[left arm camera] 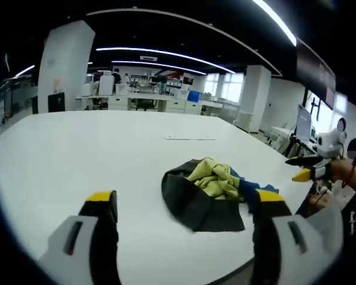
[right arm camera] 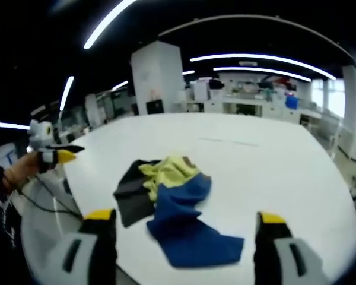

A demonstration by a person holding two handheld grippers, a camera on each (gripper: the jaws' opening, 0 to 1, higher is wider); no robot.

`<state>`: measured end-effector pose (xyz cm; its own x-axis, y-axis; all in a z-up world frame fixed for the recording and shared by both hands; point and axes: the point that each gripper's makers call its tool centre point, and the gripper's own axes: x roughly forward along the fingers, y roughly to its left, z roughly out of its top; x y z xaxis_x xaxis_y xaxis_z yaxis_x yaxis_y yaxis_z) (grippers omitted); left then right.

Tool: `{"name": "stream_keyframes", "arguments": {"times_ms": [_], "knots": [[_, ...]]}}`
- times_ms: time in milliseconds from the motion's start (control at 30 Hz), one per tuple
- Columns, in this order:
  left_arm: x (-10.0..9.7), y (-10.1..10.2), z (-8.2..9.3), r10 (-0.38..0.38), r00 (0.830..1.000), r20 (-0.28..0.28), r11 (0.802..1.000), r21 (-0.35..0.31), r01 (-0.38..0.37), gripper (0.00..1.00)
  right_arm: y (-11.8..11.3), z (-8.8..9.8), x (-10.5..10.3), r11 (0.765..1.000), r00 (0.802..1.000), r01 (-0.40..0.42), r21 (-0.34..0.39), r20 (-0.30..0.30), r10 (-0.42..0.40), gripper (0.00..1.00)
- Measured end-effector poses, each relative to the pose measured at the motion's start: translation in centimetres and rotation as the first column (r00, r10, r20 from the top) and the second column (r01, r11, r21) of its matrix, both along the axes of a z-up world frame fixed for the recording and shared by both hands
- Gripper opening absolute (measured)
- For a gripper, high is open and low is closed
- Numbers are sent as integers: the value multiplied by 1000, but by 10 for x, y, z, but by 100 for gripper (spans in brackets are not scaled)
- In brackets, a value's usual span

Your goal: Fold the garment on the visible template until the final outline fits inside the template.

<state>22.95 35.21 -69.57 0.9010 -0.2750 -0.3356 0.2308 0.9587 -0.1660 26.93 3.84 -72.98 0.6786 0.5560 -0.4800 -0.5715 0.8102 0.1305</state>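
Note:
A crumpled garment (left arm camera: 204, 196) lies in a heap on the white table (left arm camera: 95, 148), showing dark grey, yellow-green and blue cloth. My left gripper (left arm camera: 184, 197) is open, short of the heap, with nothing between its yellow-tipped jaws. In the right gripper view the same garment (right arm camera: 175, 208) spreads a blue flap toward me. My right gripper (right arm camera: 185, 218) is open just in front of that flap. Each gripper shows in the other's view at the table's edge, held by a hand: the right gripper (left arm camera: 305, 172) and the left gripper (right arm camera: 59, 155).
A faint thin line (left arm camera: 190, 138) marks the table beyond the garment, also visible as a thin line (right arm camera: 228, 141). The table edge (right arm camera: 77, 196) runs close to the heap. A white pillar (left arm camera: 65, 65) and office desks (left arm camera: 154, 101) stand far behind.

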Motion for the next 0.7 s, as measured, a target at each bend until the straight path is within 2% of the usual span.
{"name": "stream_keyframes", "arguments": {"times_ms": [133, 233, 333, 467, 700], "knots": [[13, -1, 5, -22, 1000, 12, 999, -27, 23, 90, 1, -2, 8, 1000, 1000, -1, 10, -15, 1, 96], [22, -2, 8, -40, 999, 19, 999, -20, 40, 89, 3, -4, 16, 1000, 1000, -4, 10, -18, 4, 95], [35, -1, 6, -58, 998, 21, 998, -17, 59, 87, 7, -6, 23, 1000, 1000, -8, 14, -24, 8, 94], [53, 2, 3, -63, 997, 39, 998, -23, 64, 79, 12, -14, 35, 1000, 998, -14, 9, -54, 14, 90], [85, -2, 1, -101, 994, 40, 993, -50, 103, 76, 25, -22, 55, 999, 996, -17, 32, -87, 20, 85]]}}
